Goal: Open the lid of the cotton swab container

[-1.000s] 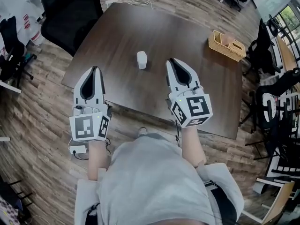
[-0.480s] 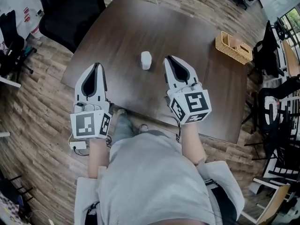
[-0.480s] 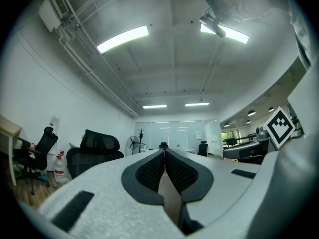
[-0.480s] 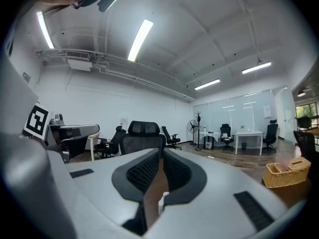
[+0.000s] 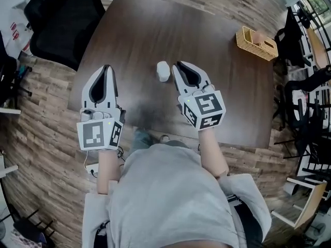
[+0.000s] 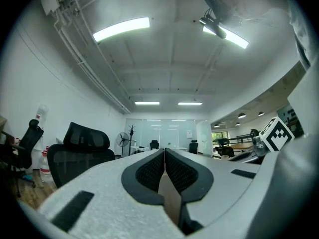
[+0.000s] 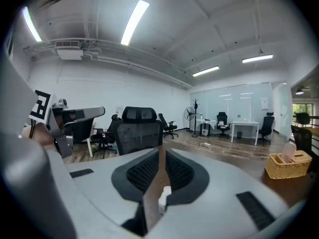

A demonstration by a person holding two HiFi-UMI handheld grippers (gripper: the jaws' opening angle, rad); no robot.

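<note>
Counts, head view | table [image 5: 150, 30]: 1 | cotton swab container [image 5: 163, 71]: 1 | wicker basket [image 5: 257, 43]: 1 | grippers: 2 (left gripper [image 5: 106, 68], right gripper [image 5: 176, 65]) | person [image 5: 170, 195]: 1

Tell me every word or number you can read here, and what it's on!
No text here can be read.
The cube on the left tongs: black-and-white squares, no letters.
The cube on the right tongs: the same.
The cotton swab container: no print shows.
The paper on the glass wall: too small to read.
</note>
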